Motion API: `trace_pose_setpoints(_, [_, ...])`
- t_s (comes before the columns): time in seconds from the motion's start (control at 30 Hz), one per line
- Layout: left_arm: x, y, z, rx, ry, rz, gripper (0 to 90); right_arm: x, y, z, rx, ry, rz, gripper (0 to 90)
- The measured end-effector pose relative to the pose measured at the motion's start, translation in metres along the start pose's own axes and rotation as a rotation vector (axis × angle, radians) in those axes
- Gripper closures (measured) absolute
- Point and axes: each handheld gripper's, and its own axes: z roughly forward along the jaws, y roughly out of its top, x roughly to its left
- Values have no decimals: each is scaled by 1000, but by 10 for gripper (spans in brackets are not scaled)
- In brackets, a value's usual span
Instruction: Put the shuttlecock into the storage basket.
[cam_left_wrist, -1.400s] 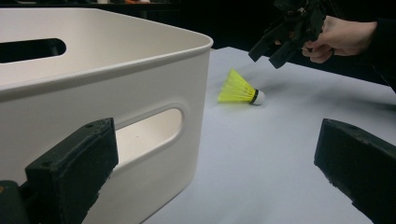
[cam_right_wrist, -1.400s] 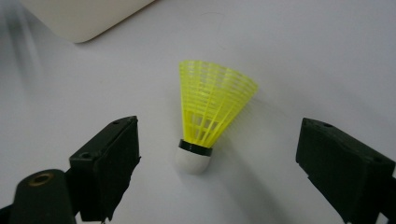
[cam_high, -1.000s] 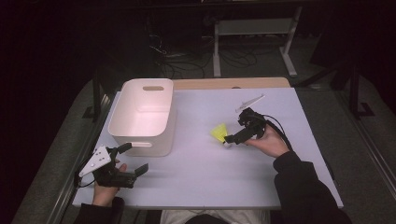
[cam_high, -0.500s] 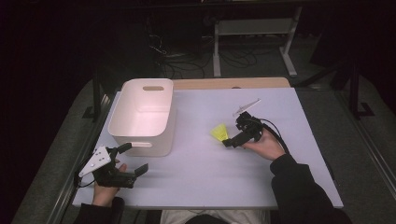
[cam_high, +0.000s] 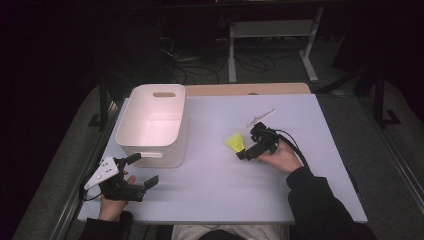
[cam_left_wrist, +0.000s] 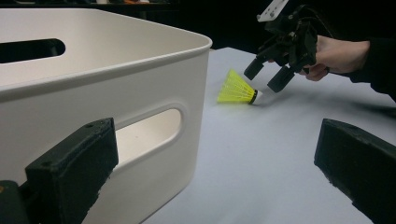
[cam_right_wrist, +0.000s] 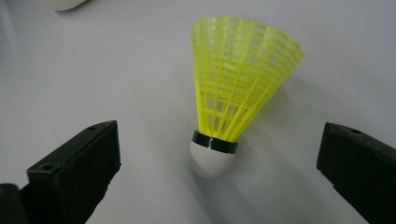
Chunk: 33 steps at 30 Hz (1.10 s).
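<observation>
A yellow shuttlecock is seen lying on its side on the pale table, right of centre, well apart from the white bin at the far left. Its white cork tip is turned toward the right gripper, the skirt fanned away from it toward the left.

Right gripper — held low at the table by the person's right hand, jaws spread wide. In the right gripper view the shuttlecock is found between the two black jaws, roughly centred, with clear table on either side of the cork; neither jaw is in contact with it. From the left gripper view the same gripper is seen angled down over the shuttlecock, its tips just beside the cork end.

Left gripper — held at the near left of the table, just near of the bin, jaws apart with nothing between them. In its own view the bin wall with its handle slot is seen close at the left jaw; contact cannot be confirmed.

The bin interior is seen as bare from above.
</observation>
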Motion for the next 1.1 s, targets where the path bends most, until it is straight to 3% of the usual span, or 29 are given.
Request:
trace_pose_setpoints(0.1, [0,0,0,1,1,1,0,1,-1,3,12,-9,-1,15])
trace_pose_setpoints(0.17, [0,0,0,0,0,1,0,1,-1,4,11,-13,-3,89])
trace_pose_setpoints(0.5, [0,0,0,1,0,1,0,0,-3,6,9,-29,1,151])
trace_pose_setpoints(1.1, [0,0,0,3,0,2,0,2,-3,10,39,-31,0,445])
